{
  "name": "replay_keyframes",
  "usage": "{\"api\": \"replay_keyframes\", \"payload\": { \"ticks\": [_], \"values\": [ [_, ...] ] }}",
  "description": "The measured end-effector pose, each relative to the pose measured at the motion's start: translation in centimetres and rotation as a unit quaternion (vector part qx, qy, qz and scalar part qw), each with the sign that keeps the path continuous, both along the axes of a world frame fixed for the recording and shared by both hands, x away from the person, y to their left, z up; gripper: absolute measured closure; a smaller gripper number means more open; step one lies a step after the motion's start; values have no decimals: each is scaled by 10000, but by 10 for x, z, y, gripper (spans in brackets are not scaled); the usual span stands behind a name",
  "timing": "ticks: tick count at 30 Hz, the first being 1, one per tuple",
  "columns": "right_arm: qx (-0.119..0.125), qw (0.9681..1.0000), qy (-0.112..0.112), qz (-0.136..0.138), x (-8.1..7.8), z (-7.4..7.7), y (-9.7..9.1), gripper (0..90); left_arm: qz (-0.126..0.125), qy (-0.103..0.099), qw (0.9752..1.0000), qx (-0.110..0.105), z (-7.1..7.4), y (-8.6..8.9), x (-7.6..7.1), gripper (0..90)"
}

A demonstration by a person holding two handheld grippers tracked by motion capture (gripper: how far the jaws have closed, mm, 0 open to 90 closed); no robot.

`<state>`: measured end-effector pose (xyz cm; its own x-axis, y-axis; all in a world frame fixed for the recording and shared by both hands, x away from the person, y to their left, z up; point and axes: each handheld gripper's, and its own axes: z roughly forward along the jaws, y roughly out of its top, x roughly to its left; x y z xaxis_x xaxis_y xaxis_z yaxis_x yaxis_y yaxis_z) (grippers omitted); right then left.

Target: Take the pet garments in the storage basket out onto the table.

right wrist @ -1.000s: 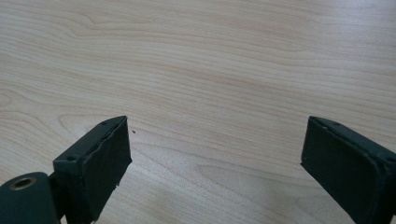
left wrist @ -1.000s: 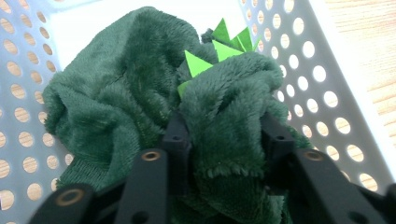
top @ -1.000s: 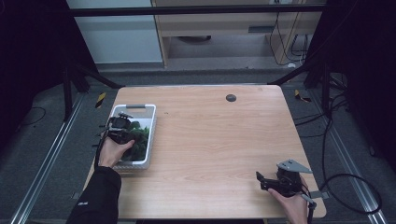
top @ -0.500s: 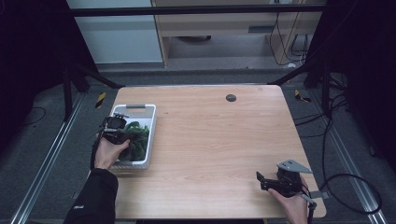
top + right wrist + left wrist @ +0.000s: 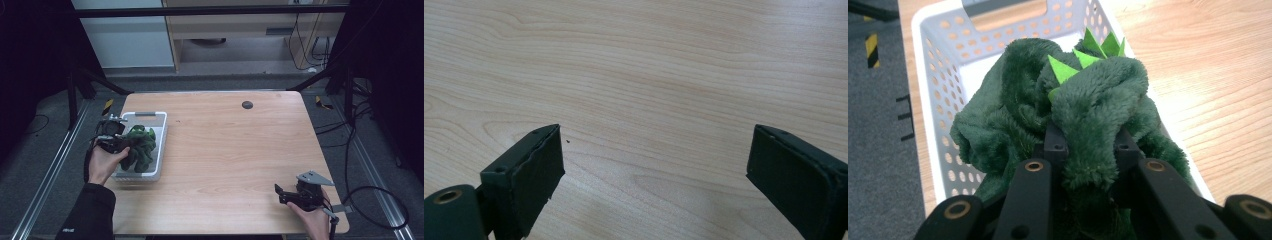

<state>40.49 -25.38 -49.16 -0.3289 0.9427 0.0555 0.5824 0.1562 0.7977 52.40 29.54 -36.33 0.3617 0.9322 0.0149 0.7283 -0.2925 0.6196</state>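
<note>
We see a dark green plush toy (image 5: pixel 1088 110) with light green felt spikes, bunched and slumped over our white perforated basket (image 5: pixel 935 95), at nine o'clock on the table, partly lifted above its floor.

- The black two-jaw tongs (image 5: pixel 1087 145) rise from the bottom edge and are closed on a dark green plush toy (image 5: pixel 1073 105) with soft, fluffy fabric.
- Bright green felt spikes (image 5: pixel 1083 55) stand on top of the toy.
- The toy hangs over a white perforated plastic basket (image 5: pixel 933 95); part of it is still inside.
- The basket stands on a light wooden surface (image 5: pixel 1213 75).
- A grey floor (image 5: pixel 878 150) is at the left.
</note>
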Motion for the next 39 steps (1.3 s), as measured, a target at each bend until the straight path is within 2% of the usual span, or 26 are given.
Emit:
{"api": "replay_keyframes", "payload": {
  "ticks": [10, 18, 27, 39],
  "values": [
    [7, 10000, 9, -4, 0, 0, 1, 81, -136, -164, 9998, -68, 18, 7, -11, 757],
    [8, 10000, 11, 4, 1, 0, 1, 81, -413, -290, 9987, -98, 40, 3, -24, 757],
    [5, 10000, 5, 2, 0, 0, 0, 81, -835, -490, 9953, -7, 65, -11, -41, 758],
    [40, 10000, -17, -4, 0, 1, 0, 80, -1249, -549, 9906, 9, 78, -32, -52, 757]
  ]
}}
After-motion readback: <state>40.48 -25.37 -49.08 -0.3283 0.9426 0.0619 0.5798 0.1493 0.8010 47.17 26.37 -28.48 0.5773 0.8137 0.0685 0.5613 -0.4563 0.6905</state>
